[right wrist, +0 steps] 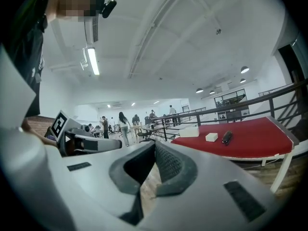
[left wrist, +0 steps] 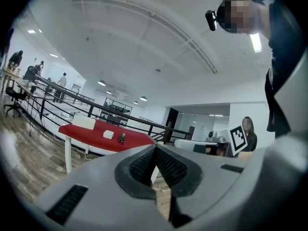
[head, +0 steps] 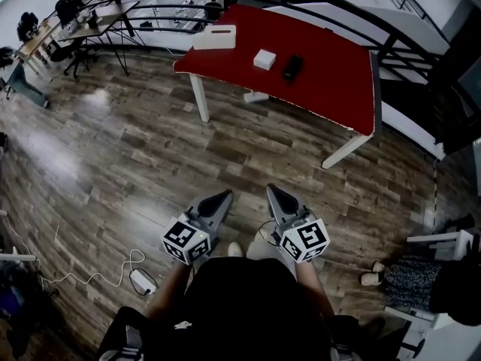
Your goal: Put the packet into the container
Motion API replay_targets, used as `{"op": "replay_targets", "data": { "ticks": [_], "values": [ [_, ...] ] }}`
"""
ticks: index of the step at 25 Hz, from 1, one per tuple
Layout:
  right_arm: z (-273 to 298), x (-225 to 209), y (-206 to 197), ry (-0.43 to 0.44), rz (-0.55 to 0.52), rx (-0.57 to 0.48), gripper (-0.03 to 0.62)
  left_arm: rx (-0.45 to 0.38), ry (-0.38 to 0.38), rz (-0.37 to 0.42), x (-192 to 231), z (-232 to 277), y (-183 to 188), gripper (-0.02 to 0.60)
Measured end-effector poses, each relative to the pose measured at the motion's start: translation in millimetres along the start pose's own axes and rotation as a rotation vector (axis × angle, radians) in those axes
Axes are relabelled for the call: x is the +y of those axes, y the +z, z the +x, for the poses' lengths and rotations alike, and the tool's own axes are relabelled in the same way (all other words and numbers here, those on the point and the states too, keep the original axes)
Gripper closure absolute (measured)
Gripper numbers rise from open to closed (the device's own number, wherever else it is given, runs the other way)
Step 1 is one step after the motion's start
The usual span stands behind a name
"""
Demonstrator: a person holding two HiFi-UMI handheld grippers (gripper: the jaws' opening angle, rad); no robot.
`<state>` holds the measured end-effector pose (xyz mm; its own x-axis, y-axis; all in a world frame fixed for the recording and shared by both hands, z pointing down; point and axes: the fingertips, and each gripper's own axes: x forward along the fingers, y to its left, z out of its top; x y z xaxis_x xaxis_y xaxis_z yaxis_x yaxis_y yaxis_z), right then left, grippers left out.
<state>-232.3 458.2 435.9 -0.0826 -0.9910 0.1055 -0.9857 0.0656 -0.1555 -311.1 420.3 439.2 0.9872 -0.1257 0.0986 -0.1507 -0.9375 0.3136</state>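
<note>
Far ahead of me stands a red table [head: 331, 81]. On it lie a large white box [head: 214, 36], a small white block [head: 264, 59] and a small black packet-like object [head: 292, 67]. My left gripper [head: 225, 196] and right gripper [head: 273, 190] are held low and close to my body over the wooden floor, well short of the table. Both are shut with nothing in them. The left gripper view has its shut jaws [left wrist: 155, 148] in front and the table [left wrist: 91, 129] at the left. In the right gripper view the shut jaws [right wrist: 155, 146] are in front and the table [right wrist: 255, 138] is at the right.
A white cable and adapter [head: 140, 279] lie on the floor at my left. A black railing [head: 361, 13] runs behind the table. Desks and chairs [head: 75, 28] stand at the far left. A seated person's legs [head: 406, 277] are at the right.
</note>
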Motion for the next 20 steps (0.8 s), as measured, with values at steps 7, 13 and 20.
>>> {"op": "replay_targets", "data": {
  "ticks": [7,13,20],
  "values": [
    [25,-12,3,0.005,-0.006,0.001,0.572,-0.014,0.008,0.003,28,15,2,0.574],
    [45,-46,10,0.005,-0.003,-0.005,0.572,0.001,0.008,0.000,43,49,8,0.574],
    [78,-101,21,0.017,-0.016,-0.017,0.572,0.007,-0.004,-0.015,64,106,15,0.574]
  ]
}}
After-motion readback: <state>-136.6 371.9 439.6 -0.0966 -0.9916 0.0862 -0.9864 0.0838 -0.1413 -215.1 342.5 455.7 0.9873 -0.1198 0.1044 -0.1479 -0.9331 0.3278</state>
